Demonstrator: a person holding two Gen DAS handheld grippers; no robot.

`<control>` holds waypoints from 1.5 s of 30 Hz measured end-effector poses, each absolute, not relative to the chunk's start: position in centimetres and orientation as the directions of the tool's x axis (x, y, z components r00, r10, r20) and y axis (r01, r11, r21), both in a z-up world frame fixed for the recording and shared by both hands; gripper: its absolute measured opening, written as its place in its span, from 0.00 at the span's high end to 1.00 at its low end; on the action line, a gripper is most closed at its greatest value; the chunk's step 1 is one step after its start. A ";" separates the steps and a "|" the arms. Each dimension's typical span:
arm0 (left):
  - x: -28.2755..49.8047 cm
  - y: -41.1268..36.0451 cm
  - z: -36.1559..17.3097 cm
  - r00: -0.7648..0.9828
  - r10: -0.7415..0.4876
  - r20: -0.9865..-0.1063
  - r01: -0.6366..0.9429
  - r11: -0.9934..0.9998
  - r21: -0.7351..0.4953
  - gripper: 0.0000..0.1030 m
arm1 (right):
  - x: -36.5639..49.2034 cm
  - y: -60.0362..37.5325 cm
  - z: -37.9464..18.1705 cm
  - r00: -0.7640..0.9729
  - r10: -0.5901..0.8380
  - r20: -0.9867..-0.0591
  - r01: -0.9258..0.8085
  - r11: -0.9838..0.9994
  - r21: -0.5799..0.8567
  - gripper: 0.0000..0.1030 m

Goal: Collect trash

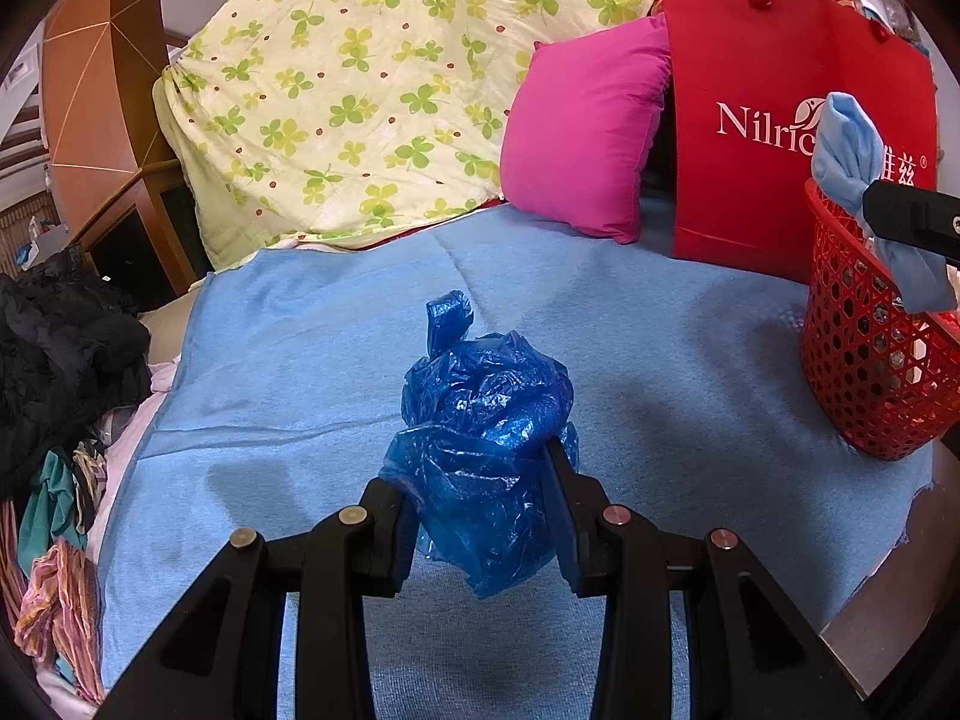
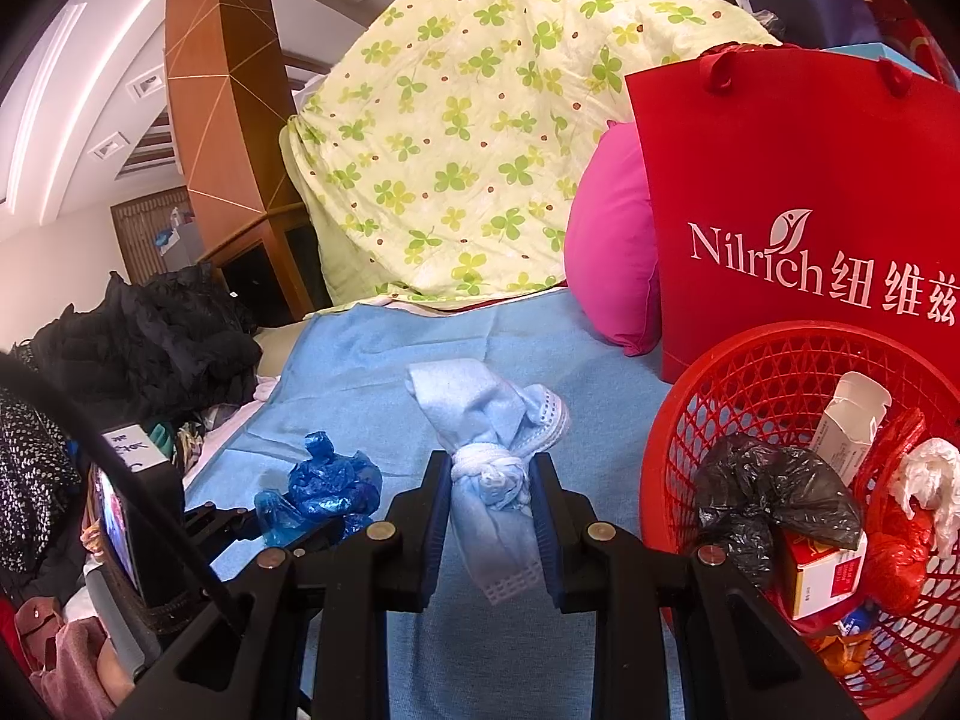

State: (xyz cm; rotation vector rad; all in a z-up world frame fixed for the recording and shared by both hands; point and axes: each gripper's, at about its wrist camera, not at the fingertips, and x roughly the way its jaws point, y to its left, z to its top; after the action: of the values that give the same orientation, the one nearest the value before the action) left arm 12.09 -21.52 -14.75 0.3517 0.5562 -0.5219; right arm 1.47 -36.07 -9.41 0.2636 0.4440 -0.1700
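My left gripper is shut on a crumpled blue plastic bag, held just above the blue sheet. The right wrist view also shows that bag, low on the left. My right gripper is shut on a knotted light blue face mask, just left of the red mesh basket. The left wrist view shows the mask over the basket's rim. In the basket lie a black bag, small boxes, white tissue and red plastic.
A red paper bag stands behind the basket, with a pink pillow beside it. A clover-print quilt is heaped at the back. Dark clothes are piled off the sheet's left edge.
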 end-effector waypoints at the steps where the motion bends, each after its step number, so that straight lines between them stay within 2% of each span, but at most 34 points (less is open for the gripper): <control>1: 12.0 -21.6 -14.7 0.727 -0.368 -0.580 0.554 0.814 0.177 0.62 | 1.4 -35.9 -9.4 0.890 -0.106 -0.443 0.220 0.952 0.213 0.73; 45: 10.4 -21.5 -14.2 0.741 -0.364 -0.564 0.560 0.799 0.220 0.62 | 0.4 -36.6 -8.3 0.902 -0.111 -0.417 0.220 0.949 0.225 0.73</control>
State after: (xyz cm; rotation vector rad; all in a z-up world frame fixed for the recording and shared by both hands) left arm 10.42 -21.51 -14.20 0.3945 0.5270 -0.5208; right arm 0.39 -36.57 -8.30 0.2719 0.4128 -0.1733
